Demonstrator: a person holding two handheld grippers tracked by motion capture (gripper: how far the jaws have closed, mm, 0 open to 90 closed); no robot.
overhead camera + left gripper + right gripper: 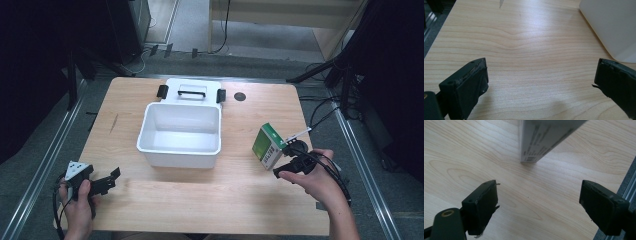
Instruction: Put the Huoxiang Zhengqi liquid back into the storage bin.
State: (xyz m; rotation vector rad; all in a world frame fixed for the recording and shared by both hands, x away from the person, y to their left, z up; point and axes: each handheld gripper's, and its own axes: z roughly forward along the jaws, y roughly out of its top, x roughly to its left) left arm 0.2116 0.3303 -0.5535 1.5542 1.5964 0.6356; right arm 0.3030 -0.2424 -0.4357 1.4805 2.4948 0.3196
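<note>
The right gripper (539, 202) hangs released just short of the green-and-white box (267, 145) standing right of the white bin (180, 134). Next it must advance and clamp it. The left gripper (540, 82) rests released on the counter (200, 190).

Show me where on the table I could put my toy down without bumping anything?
The bare wood between the left gripper and the white bin is free, and so is the front strip below the bin. It is tighter on the right, where the right gripper sits by the green box.
</note>
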